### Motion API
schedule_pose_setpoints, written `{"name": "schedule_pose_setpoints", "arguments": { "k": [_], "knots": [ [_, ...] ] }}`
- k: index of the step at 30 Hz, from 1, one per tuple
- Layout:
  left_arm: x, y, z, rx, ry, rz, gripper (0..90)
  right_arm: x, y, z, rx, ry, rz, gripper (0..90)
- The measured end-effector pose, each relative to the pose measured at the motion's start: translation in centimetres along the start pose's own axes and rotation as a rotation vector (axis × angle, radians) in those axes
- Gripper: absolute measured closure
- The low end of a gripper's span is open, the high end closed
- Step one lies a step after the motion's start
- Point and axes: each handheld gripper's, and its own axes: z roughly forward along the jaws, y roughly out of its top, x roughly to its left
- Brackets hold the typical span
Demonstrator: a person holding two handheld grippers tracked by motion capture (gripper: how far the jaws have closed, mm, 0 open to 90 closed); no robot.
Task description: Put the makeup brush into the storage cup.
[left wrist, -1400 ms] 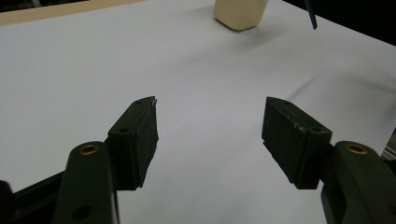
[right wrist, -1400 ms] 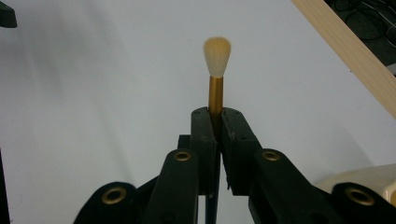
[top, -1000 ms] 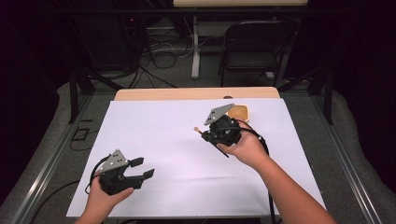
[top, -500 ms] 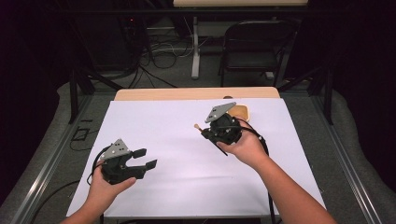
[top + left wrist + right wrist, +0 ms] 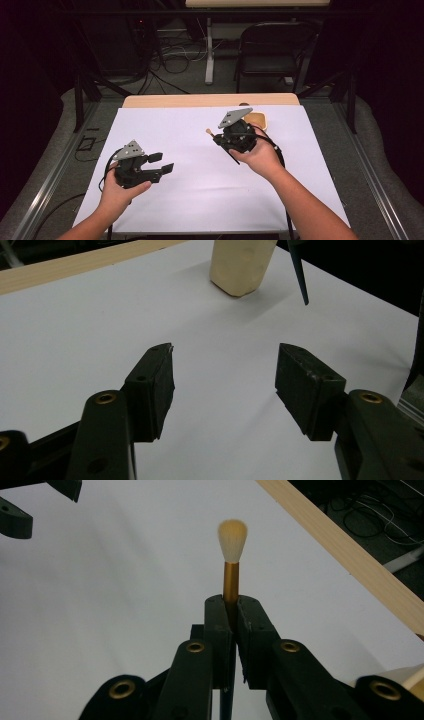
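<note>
A brush with pale bristles point(image 5: 232, 532) and a gold ferrule stands up between the jaws of my right gripper point(image 5: 232, 606), which is shut on it. From above, that gripper point(image 5: 221, 136) is held over the white sheet right of centre, the brush tip point(image 5: 209, 132) pointing left and its dark handle trailing toward the hand. Just behind it stands a pale wooden holder point(image 5: 258, 119). My left gripper point(image 5: 162, 162) hovers open over the sheet's left part, nothing between its jaws. Along its own jaws point(image 5: 225, 375) I see the holder point(image 5: 242, 265) and the brush's pointed handle end point(image 5: 299, 275).
A white sheet point(image 5: 200, 200) covers the wooden table, whose bare far edge point(image 5: 200, 100) shows behind it. A folding chair point(image 5: 275, 45) and cables lie on the floor beyond. Metal rails point(image 5: 45, 185) run along both sides of the table.
My left gripper has risen from the near-left edge and moved forward and right over the sheet, still open. The right gripper has held the brush nearly still.
</note>
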Motion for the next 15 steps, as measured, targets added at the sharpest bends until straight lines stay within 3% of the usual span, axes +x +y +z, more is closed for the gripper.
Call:
{"name": "schedule_pose_setpoints", "arguments": {
  "k": [6,10,15],
  "knots": [
    [-0.2,1.1,0.6,-0.022,-0.002,0.013,41.3,0.0,0.2,0.1,-0.018,-0.008,0.015,83.8],
    [-0.6,1.7,1.2,0.003,0.004,0.022,41.0,-0.1,0.3,0.2,-0.037,-0.011,0.026,83.8],
    [-1.2,2.4,1.8,-0.008,-0.024,0.018,41.0,0.0,0.4,0.2,-0.066,-0.013,0.047,83.8]
  ]
}}
